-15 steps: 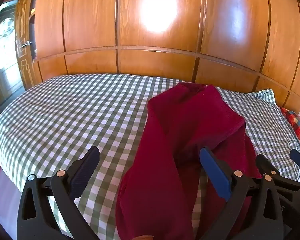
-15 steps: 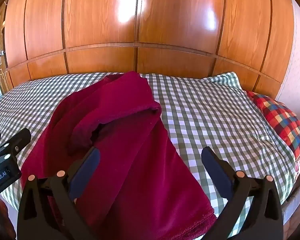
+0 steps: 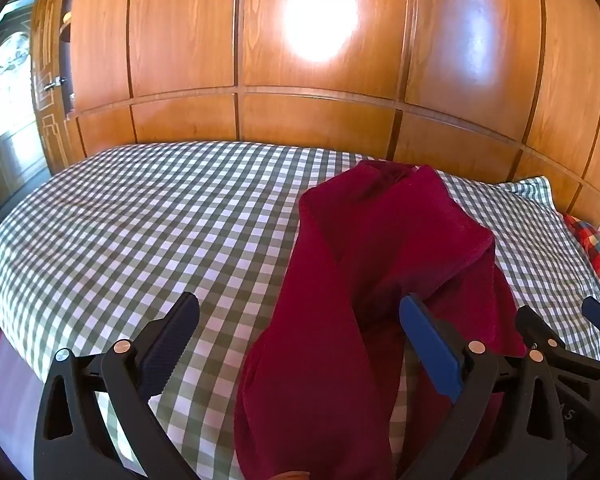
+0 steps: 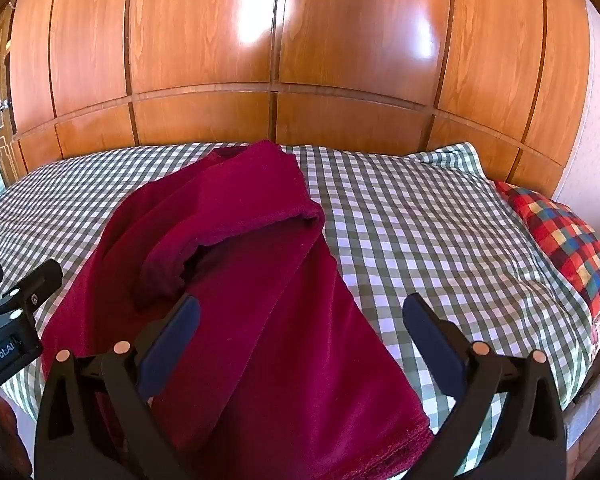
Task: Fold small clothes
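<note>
dark red fleece garment [image 3: 364,288] lying loose and rumpled on the green-and-white checked bedspread [image 3: 148,232], stretched from near the wooden wall panelling [image 3: 308,128] down toward the near edge of the bed. upper part folded over on itself, with a thick rolled edge [image 4: 236,228] and a shadowed hollow under it; lower part spread flatter, hem [image 4: 412,440] close to the bed's near edge in the right wrist view. left gripper [image 3: 300,344] wide open, nothing pinched: its left finger over bare checked cloth, its right finger over the red fabric, not pressing on it as far as can be told. right gripper [image 4: 300,340] also fully released, hovering above the garment's lower half, left finger over the red fleece near the hollow, right finger over the checks just beside the garment's edge. each gripper visible in the other's view too, the right one poking in at the left wrist view's right edge, the left one at the right wrist view's left edge, so both close together at the near side of the bed. plaid red, yellow and blue pillow [image 4: 564,240] off at the right end of the bed, well apart from the garment. bright glare spot [image 3: 320,20] on the glossy panelling. door with a window [image 3: 12,80] at far left.
</note>
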The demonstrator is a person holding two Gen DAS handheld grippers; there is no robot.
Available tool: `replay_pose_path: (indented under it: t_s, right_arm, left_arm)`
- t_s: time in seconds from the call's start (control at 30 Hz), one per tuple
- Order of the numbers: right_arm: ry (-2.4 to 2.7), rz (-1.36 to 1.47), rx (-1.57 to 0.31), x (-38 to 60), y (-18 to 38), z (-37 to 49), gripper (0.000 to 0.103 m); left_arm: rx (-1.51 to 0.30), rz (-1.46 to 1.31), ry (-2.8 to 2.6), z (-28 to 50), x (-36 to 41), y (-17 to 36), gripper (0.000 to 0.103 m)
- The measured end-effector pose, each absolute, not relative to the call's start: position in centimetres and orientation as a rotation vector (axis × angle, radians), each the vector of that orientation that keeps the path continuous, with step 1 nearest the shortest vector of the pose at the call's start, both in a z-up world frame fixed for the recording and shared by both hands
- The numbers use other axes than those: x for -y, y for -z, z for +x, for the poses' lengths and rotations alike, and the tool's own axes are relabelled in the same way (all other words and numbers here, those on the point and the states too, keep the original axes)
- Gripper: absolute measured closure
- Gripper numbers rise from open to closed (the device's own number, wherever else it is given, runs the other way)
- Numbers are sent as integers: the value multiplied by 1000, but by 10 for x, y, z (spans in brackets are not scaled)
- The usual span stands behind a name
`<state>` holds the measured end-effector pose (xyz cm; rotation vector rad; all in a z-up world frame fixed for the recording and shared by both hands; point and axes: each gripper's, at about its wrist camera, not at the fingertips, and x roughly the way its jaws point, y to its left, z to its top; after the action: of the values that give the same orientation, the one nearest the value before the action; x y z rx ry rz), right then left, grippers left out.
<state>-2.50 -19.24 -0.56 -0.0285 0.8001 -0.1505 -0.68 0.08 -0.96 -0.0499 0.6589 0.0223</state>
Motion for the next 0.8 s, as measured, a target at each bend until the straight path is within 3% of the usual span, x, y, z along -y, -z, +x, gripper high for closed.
replay_pose_path:
  t_s: [0.8]
  right_arm:
    - [37, 1, -814, 187, 7, -34, 2]
  left_arm:
    - [-683, -54, -110, -13, -28, 13, 4]
